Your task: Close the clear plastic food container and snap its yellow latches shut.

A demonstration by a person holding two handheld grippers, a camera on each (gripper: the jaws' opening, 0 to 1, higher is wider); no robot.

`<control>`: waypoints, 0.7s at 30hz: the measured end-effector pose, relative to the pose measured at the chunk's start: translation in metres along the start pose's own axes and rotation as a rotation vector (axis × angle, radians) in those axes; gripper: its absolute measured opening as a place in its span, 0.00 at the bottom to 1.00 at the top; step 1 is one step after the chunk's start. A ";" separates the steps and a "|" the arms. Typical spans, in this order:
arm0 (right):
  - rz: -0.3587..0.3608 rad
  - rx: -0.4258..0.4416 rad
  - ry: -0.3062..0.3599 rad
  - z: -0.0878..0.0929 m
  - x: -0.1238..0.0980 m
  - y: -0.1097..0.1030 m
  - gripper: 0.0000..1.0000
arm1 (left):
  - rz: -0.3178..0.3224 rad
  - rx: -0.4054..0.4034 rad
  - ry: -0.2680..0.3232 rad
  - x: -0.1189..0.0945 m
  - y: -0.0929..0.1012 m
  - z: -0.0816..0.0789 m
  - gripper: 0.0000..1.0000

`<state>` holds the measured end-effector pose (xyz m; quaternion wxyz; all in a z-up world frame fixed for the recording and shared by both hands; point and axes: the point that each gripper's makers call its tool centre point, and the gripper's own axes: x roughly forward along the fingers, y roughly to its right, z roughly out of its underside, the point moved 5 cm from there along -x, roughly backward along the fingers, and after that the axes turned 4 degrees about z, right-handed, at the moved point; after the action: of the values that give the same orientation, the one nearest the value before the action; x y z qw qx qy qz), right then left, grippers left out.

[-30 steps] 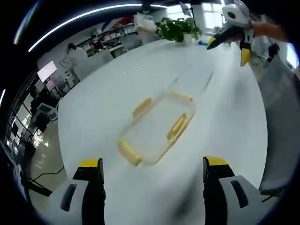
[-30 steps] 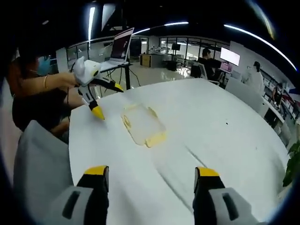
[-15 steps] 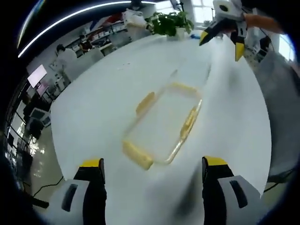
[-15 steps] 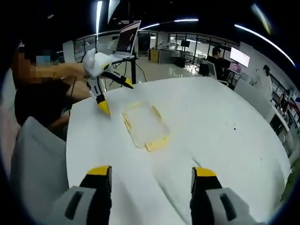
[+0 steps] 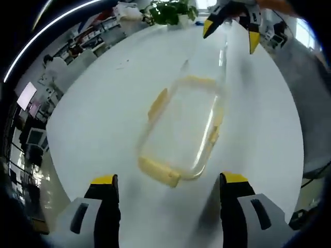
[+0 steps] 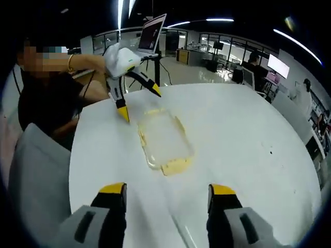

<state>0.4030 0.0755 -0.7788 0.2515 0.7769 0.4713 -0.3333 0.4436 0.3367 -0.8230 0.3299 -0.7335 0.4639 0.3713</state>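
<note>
A: Any room around the clear container (image 5: 182,126)?

B: Plenty. It lies alone on the white table (image 5: 98,113), with bare tabletop on every side of it.

A: And above it?

B: In the left gripper view the left gripper (image 5: 168,204) hangs at its near end, jaws wide apart, nothing between them and the lid. The right gripper (image 5: 231,23) is near the far end, also spread, and is the one thing standing there.

A: Elsewhere?

B: A potted plant (image 5: 168,11) stands at the table's far edge, well apart
</note>
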 end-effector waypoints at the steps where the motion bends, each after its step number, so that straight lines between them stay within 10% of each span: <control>1: -0.007 -0.004 -0.003 -0.001 0.002 -0.001 0.62 | 0.004 0.002 0.000 0.000 0.000 0.000 0.79; 21: -0.141 -0.132 -0.208 -0.024 0.078 0.008 0.62 | 0.099 0.033 -0.020 0.015 -0.009 -0.004 0.72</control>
<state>0.4430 0.1330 -0.8219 0.3257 0.6848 0.5170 -0.3972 0.4574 0.3303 -0.8320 0.3277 -0.7004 0.5023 0.3869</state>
